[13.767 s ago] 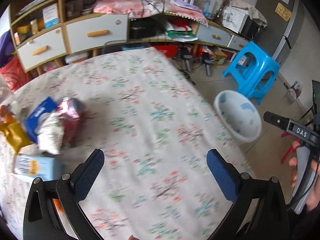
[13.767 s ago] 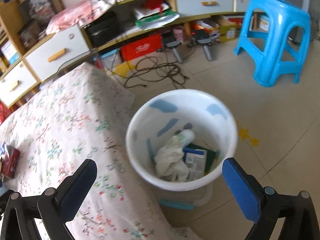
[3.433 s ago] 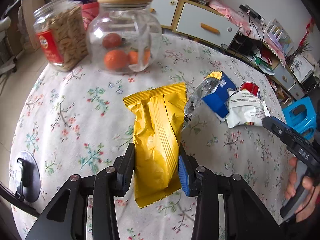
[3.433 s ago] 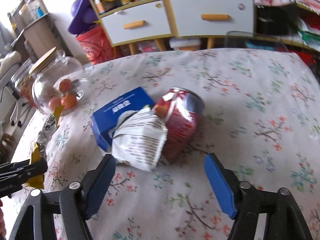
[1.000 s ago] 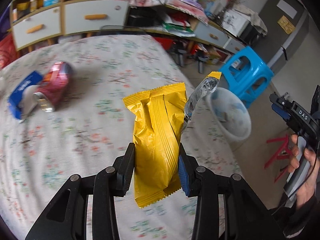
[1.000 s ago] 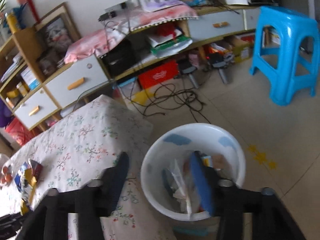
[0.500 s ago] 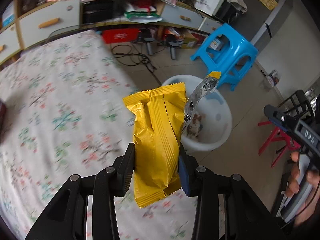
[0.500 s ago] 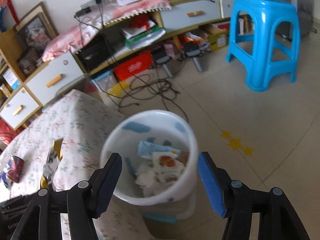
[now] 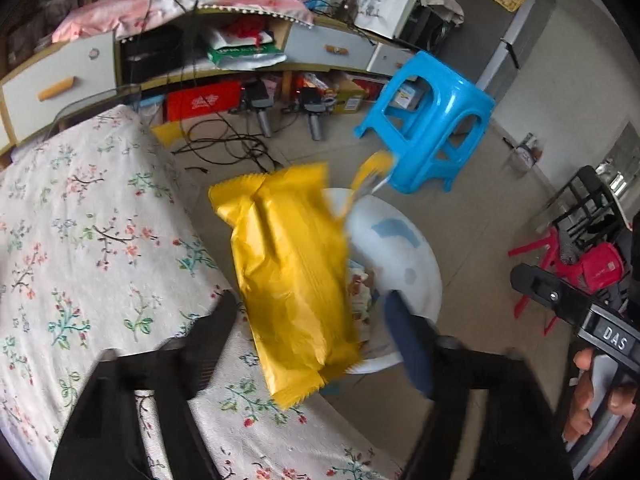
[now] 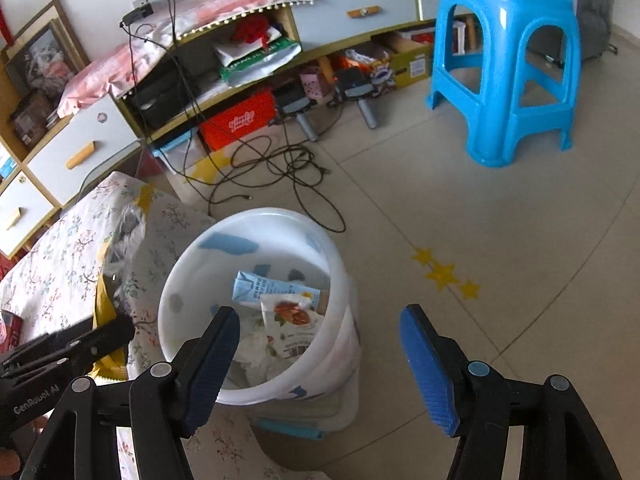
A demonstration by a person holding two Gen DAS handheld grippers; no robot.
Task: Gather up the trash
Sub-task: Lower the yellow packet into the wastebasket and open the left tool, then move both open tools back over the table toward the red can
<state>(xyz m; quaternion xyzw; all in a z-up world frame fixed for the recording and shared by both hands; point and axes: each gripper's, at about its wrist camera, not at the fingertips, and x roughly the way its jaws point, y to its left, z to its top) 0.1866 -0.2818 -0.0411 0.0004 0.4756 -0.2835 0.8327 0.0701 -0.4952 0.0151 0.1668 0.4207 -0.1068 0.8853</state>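
A yellow snack packet [image 9: 292, 280] with a silver torn flap [image 9: 372, 172] hangs loose and blurred between the fingers of my left gripper [image 9: 310, 344]. That gripper's jaws are opening and its pads no longer press on the packet. Just beyond the packet stands the white bin [image 9: 404, 256], beside the table's edge. My right gripper [image 10: 320, 364] hovers over the bin [image 10: 336, 344] with its jaws opening and nothing between them. In the bin lie a blue carton [image 10: 272, 288], a snack wrapper [image 10: 292, 316] and crumpled paper. The right wrist view shows the yellow packet [image 10: 102, 300] left of the bin.
The floral-cloth table [image 9: 80, 240] fills the left side, with a red can [image 10: 8, 332] at its far edge. A blue stool [image 10: 508, 64] stands on the tiled floor behind the bin, and cables [image 10: 272, 168] trail there. A hand [image 9: 588, 400] holds the right gripper.
My left gripper's jaws have sprung apart and the yellow packet has tipped free toward the bin. The left hand moved across the table edge. My right gripper widened a little over the bin.
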